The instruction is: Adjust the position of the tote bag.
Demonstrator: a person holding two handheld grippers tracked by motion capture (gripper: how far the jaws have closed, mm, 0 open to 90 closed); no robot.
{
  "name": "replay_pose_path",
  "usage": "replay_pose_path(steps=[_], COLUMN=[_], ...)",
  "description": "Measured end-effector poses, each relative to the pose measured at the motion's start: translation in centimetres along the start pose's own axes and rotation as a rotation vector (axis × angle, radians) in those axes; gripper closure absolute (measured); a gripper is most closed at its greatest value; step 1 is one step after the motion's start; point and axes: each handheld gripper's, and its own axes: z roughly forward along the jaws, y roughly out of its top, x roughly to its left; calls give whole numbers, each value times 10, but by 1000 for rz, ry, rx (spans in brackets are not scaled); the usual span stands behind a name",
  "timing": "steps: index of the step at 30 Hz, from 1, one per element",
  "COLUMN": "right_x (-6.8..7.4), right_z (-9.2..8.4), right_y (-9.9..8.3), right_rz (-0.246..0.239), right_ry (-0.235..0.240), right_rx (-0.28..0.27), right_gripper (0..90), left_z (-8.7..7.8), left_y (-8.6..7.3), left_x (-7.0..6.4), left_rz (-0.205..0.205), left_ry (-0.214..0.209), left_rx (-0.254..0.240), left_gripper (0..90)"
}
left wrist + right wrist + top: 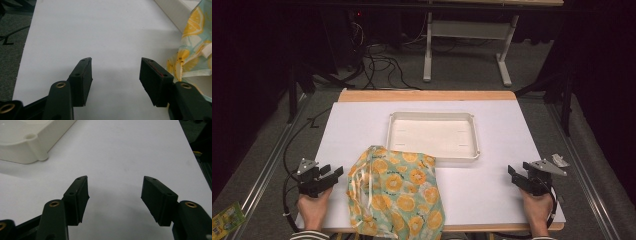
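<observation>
At lower left of the high view, the left gripper (330,175) rests on the white table (502,125) with jaws wide and nothing between them. Just right of it, a lemon-print bag (394,195) covers the near left corner of the tray (432,156); the bottom edge cuts it off. At lower right, the right gripper (514,173) also gapes wide.

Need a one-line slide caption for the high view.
Two open hand-held grippers, left gripper and right gripper, flank a lemon-print cloth overlapping a white tray on a white table.
</observation>
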Motion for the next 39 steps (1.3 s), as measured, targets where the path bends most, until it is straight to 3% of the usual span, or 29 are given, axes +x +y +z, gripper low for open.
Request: replay_pose_path(steps=[3,13,18,23,39], right_x=[1,1,2,3,7], right_z=[0,1,1,1,2], right_y=[0,0,0,0,1], right_rz=[1,-1,-8,-15,-42], right_ry=[1,-2,-6,-11,-33], right_rx=[3,14,10,13,21], right_gripper=[391,393,393,392,395], left_z=[-2,-12,-20,-25,-32], left_y=[0,-2,-2,-4,-5], left_x=[-1,-3,-6,-10,-36], left_rz=[0,-5,2,5,77], left_ry=[-6,-38,-47,-31,-95], left_rx=[6,-12,-30,-46,-23], left_gripper=[506,554,550,490,481])
